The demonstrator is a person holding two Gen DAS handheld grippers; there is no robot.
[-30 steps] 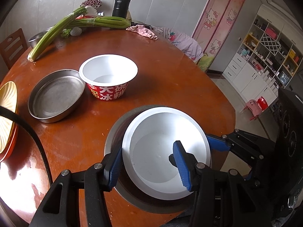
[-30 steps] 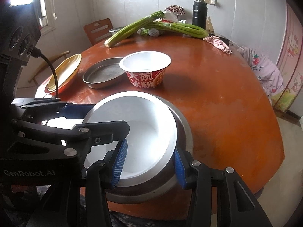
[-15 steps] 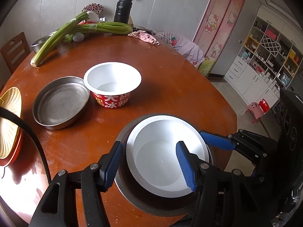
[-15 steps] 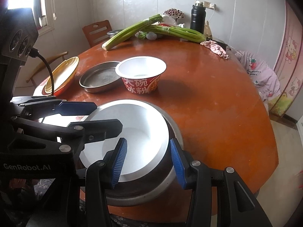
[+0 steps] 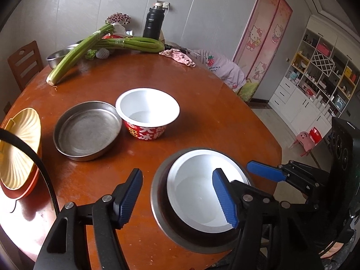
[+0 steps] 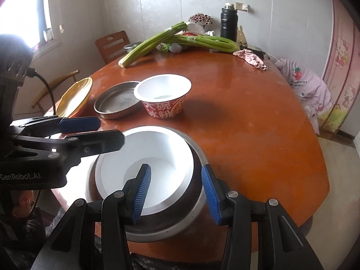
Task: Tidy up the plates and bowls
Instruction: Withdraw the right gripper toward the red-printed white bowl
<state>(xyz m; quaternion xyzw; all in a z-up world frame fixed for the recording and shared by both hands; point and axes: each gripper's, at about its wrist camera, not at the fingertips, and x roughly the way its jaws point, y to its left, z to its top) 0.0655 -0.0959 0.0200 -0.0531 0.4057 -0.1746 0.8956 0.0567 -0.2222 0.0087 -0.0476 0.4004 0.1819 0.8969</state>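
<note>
A white bowl (image 5: 198, 193) sits inside a steel pan (image 5: 162, 220) at the table's near edge; both show in the right wrist view, the bowl (image 6: 162, 157) and the pan (image 6: 198, 157). My left gripper (image 5: 180, 198) is open above their left rim. My right gripper (image 6: 176, 191) is open, its fingers straddling the near rim. A red and white noodle bowl (image 5: 147, 112) stands mid-table beside a shallow steel plate (image 5: 86, 130). A yellow plate on a red one (image 5: 19, 155) lies at the left edge.
Celery stalks (image 5: 108, 42), a black flask (image 5: 153, 22), a pink cloth (image 5: 178, 56) and a small steel bowl (image 5: 56, 56) lie at the far side. A wooden chair (image 5: 24, 63) stands far left. The round wooden table (image 5: 213, 112) drops off at the right.
Both grippers have pulled back and up from the white bowl. The left gripper's jaws have opened wider and shifted left. The bowl now rests in the pan.
</note>
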